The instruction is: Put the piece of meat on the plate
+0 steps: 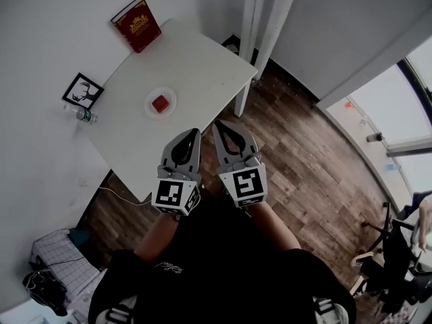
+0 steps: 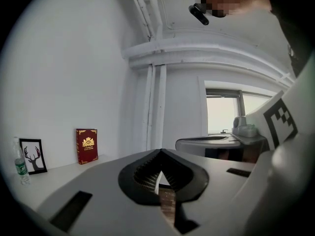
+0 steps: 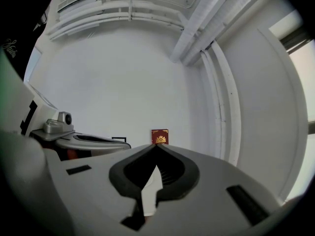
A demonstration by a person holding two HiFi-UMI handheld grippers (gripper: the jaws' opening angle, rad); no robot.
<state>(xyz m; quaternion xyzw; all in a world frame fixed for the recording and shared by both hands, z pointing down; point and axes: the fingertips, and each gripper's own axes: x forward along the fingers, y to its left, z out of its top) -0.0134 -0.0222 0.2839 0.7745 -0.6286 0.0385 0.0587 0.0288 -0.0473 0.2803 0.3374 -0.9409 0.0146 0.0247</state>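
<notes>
A red piece of meat (image 1: 160, 103) lies on a small white plate (image 1: 148, 106) in the middle of the white table (image 1: 202, 59). My left gripper (image 1: 194, 133) and right gripper (image 1: 217, 124) hang side by side just off the table's near edge, short of the plate and pointing toward it. Both have their jaws together with nothing between them, as the left gripper view (image 2: 160, 150) and the right gripper view (image 3: 156, 145) also show. Neither gripper view shows the plate or the meat.
A red book (image 1: 136, 24) (image 2: 86, 145) (image 3: 159, 136) leans on the wall at the table's far end. A framed deer picture (image 1: 82, 91) (image 2: 34, 156) and a water bottle (image 1: 82, 115) (image 2: 20, 166) stand at the left edge. Wooden floor (image 1: 304, 160) lies to the right.
</notes>
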